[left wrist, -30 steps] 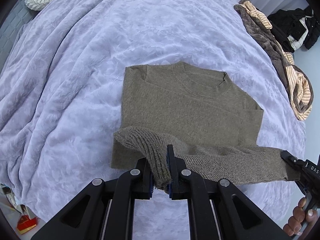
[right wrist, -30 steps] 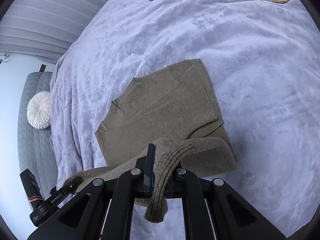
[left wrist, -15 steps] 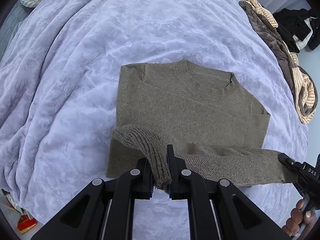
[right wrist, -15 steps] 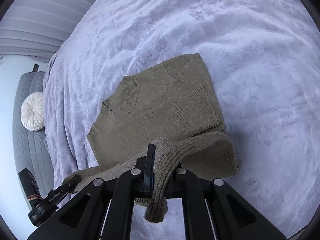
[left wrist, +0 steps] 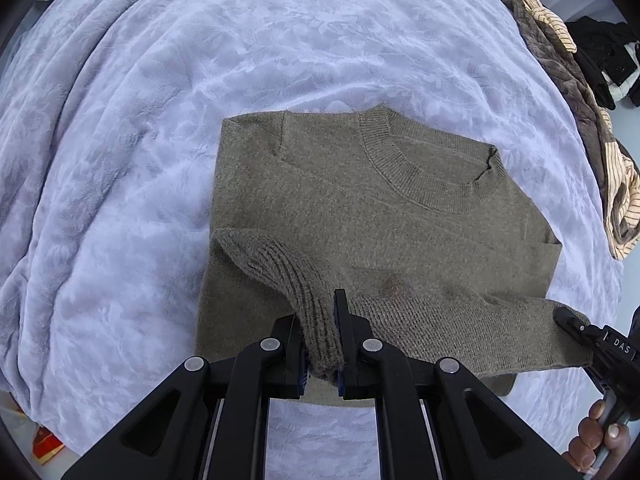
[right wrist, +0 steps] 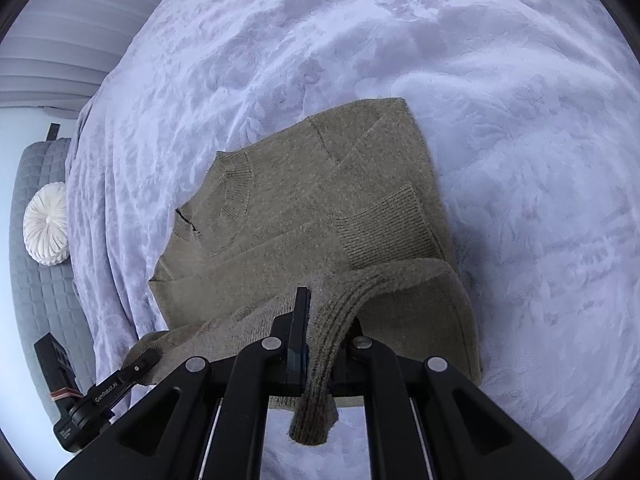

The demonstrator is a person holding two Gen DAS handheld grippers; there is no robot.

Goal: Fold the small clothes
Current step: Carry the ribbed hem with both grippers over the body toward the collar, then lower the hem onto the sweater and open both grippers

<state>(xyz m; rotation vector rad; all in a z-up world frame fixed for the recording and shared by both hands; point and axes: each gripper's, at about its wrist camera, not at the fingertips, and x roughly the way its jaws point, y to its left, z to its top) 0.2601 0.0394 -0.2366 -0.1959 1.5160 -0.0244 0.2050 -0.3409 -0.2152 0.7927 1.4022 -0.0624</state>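
Observation:
An olive-brown knit sweater (left wrist: pixel 380 216) lies flat on a lavender bedspread (left wrist: pixel 200 60), collar away from me and its sleeves folded across the body. In the left wrist view my left gripper (left wrist: pixel 320 314) is shut on the ribbed hem at the left corner, held just above the body. The hem stretches right to my right gripper (left wrist: pixel 570 320), which pinches the other corner. In the right wrist view the right gripper (right wrist: pixel 328 316) is shut on the ribbed hem of the sweater (right wrist: pixel 304 208), a flap hanging below its fingers. The left gripper (right wrist: pixel 140 362) shows at the lower left.
A heap of brown and striped clothes (left wrist: pixel 592 120) and black clothes (left wrist: pixel 604 52) lies at the bed's right edge. A white round cushion (right wrist: pixel 46 224) rests on grey quilted padding (right wrist: pixel 36 300) beyond the bedspread (right wrist: pixel 500 120). A person's hand (left wrist: pixel 596 436) holds the right gripper's handle.
Both grippers have sunk toward the bed and moved over the sweater, still gripping the hem. The sweater fills more of both views, and the cushion has left the left wrist view.

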